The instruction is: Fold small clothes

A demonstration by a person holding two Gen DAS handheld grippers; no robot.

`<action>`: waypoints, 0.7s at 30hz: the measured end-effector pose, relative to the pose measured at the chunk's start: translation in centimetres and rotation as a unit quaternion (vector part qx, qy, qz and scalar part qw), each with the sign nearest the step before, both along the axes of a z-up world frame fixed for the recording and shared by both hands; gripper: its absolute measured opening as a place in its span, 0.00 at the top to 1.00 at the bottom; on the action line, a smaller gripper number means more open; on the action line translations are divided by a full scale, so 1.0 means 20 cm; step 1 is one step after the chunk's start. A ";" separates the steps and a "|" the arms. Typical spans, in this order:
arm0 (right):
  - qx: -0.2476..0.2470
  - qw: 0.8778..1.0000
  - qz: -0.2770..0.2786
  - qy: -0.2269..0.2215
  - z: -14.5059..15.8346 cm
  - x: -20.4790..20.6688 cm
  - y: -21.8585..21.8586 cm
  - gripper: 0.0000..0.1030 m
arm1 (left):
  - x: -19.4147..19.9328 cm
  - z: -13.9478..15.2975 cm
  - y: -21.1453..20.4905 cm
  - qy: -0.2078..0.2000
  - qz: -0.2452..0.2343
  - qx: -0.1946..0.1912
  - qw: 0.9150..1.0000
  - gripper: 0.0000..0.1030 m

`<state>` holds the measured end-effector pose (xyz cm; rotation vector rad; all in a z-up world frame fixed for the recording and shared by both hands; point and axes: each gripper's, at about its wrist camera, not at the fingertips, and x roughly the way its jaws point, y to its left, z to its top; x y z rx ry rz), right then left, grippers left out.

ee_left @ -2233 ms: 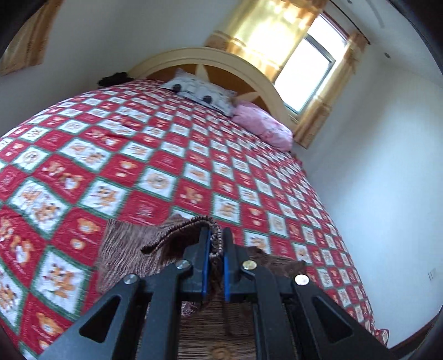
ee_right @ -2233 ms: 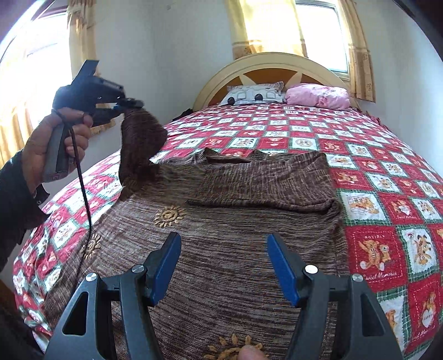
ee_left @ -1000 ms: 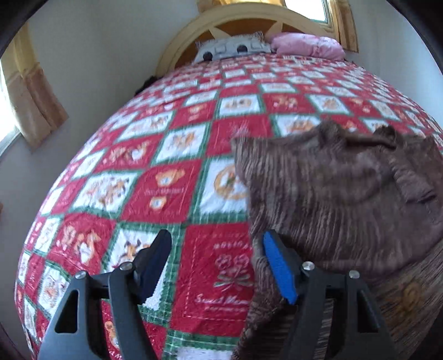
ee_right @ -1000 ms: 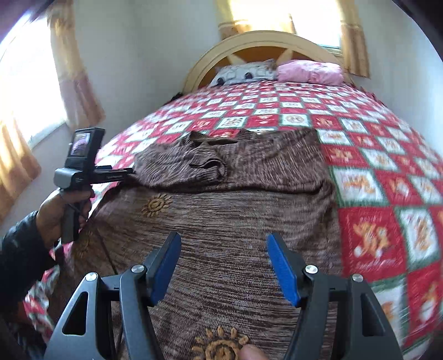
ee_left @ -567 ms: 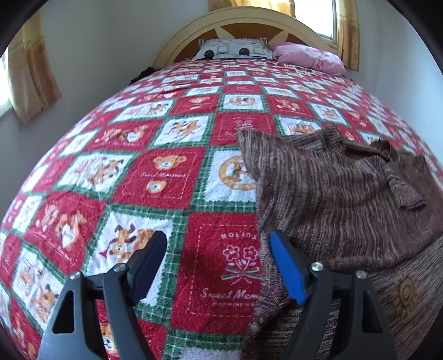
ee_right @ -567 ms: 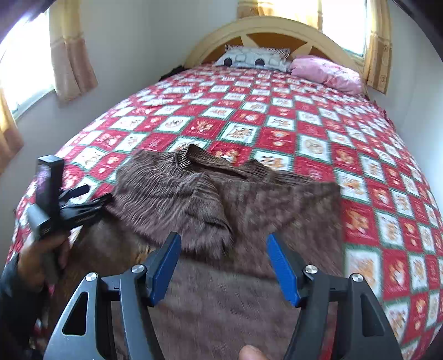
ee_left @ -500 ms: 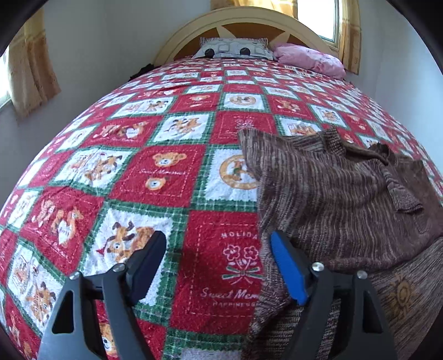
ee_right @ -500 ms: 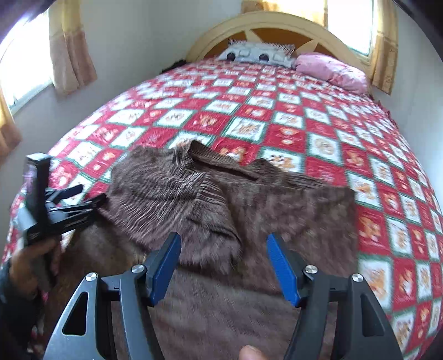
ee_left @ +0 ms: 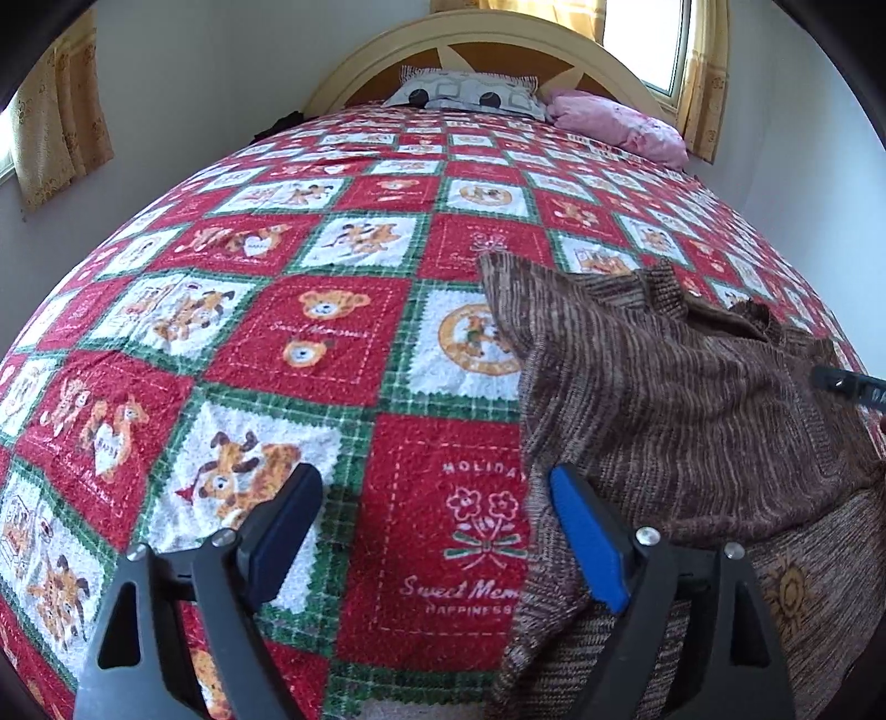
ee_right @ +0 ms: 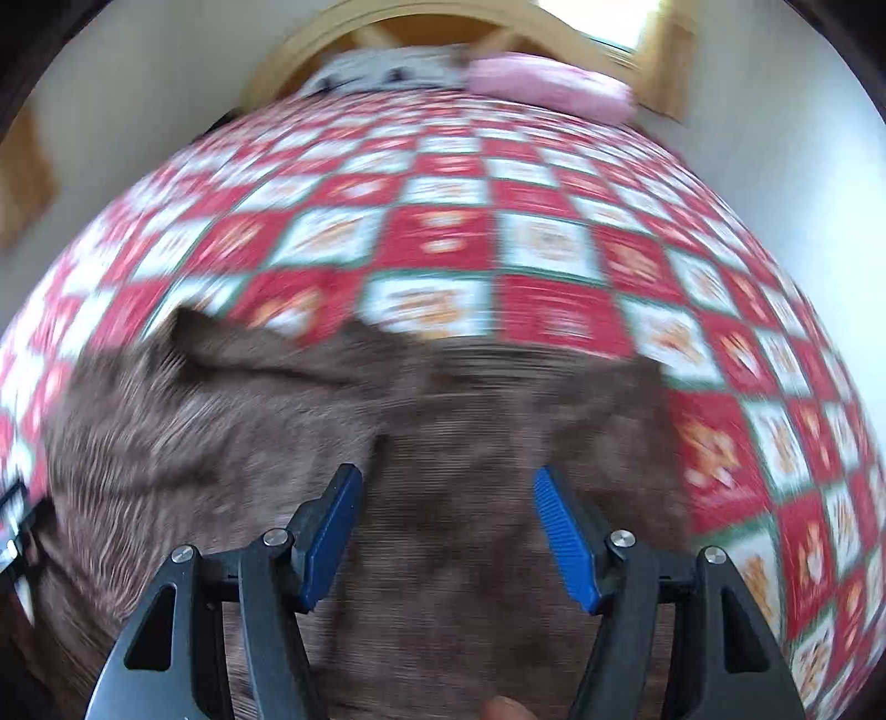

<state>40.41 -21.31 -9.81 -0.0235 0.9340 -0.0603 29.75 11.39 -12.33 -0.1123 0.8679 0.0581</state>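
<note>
A brown striped knit sweater (ee_left: pixel 675 399) lies on the red, white and green patchwork quilt (ee_left: pixel 310 343), its left sleeve folded across the chest. My left gripper (ee_left: pixel 434 498) hovers over the sweater's left edge; its jaws are opening and hold nothing, the right pad (ee_left: pixel 581 531) just over the hem. In the right wrist view, which is blurred by motion, my right gripper (ee_right: pixel 446 498) stands open above the sweater (ee_right: pixel 310 443) with only flat cloth beneath it. The tip of the right gripper shows at the left wrist view's right edge.
Beyond the sweater the quilt (ee_right: pixel 498 238) stretches to a cream arched headboard (ee_left: pixel 487 44). A grey patterned pillow (ee_left: pixel 465 94) and a pink pillow (ee_left: pixel 614 124) lie there. White walls close in on both sides, with curtained windows (ee_left: pixel 692 61).
The left gripper let go of the sleeve, which now lies folded over the sweater, and its jaws have spread wider. The right gripper has swept across the sweater toward its right side.
</note>
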 end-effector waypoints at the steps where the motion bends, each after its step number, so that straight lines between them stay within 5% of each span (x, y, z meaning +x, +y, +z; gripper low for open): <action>1: 0.006 1.000 -0.009 -0.001 0.01 -0.02 -0.04 0.36 | 0.00 0.00 0.00 0.000 0.000 0.000 1.000 0.15; 6: 0.057 0.997 0.056 -0.022 0.06 -0.21 0.04 0.36 | 0.00 0.00 0.00 0.000 0.000 0.000 1.000 0.14; 12: 0.086 0.973 0.212 -0.021 0.01 -0.34 0.40 0.36 | 0.00 -0.01 0.01 0.001 -0.002 -0.009 1.000 0.10; 16: 0.068 0.976 0.208 0.019 -0.14 -0.37 0.41 0.46 | 0.00 -0.01 0.01 0.002 -0.007 -0.016 1.000 0.09; 21: 0.058 0.974 0.219 0.012 -0.11 -0.46 0.36 0.46 | 0.01 -0.01 0.01 0.005 -0.009 -0.016 1.000 0.06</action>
